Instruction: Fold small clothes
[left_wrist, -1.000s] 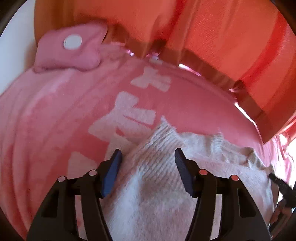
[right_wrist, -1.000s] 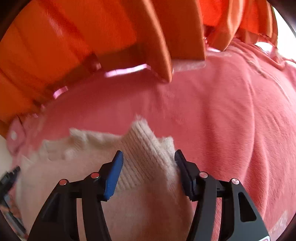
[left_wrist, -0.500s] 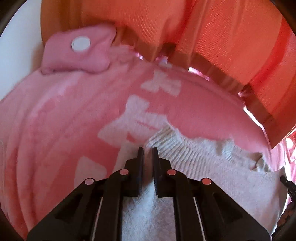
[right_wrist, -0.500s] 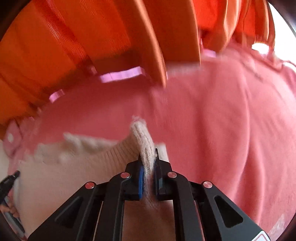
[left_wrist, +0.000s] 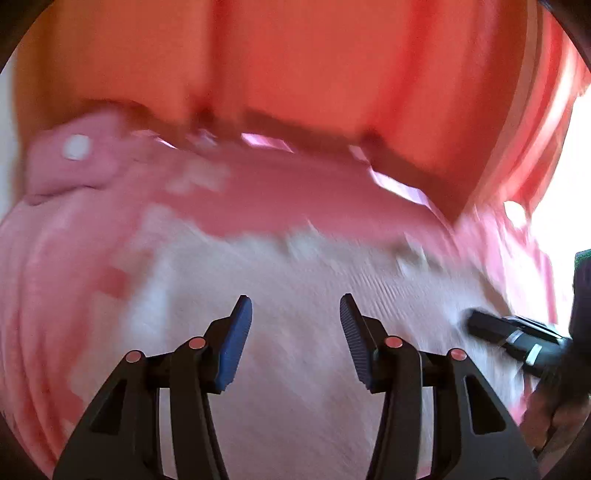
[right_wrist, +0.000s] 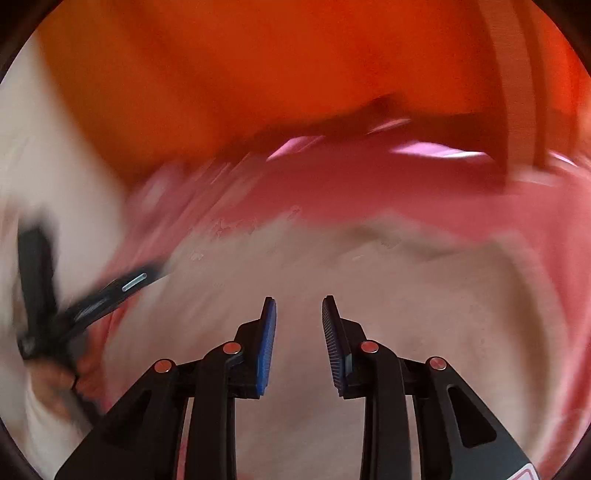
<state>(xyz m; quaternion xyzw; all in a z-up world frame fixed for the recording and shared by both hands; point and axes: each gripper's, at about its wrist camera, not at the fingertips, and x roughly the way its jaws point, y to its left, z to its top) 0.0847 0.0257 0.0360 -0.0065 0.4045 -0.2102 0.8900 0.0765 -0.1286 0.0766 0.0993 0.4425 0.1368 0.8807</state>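
A small white knit garment (left_wrist: 288, 273) (right_wrist: 406, 288) lies spread on a pink blanket (left_wrist: 277, 199) (right_wrist: 369, 192). Both views are smeared by motion. My left gripper (left_wrist: 295, 306) hovers over the garment, its jaws opening, with no fabric pinched between the blue pads. My right gripper (right_wrist: 298, 306) also hangs above the white knit, jaws opening and holding nothing. The right gripper's black fingers (left_wrist: 517, 339) show at the right edge of the left wrist view. The left gripper (right_wrist: 110, 291) shows as a dark blur at the left of the right wrist view.
An orange curtain (left_wrist: 295, 55) (right_wrist: 258, 74) hangs along the far side of the blanket. A pink cushion with a white dot (left_wrist: 74, 162) lies at the far left. A hand (left_wrist: 546, 417) holds the right gripper at the lower right. White wall (right_wrist: 37, 166) is at the left.
Half a second ago both grippers were shut on the garment's ribbed edge. Both have since let go and opened, and both views have swung over the garment, which lies flatter.
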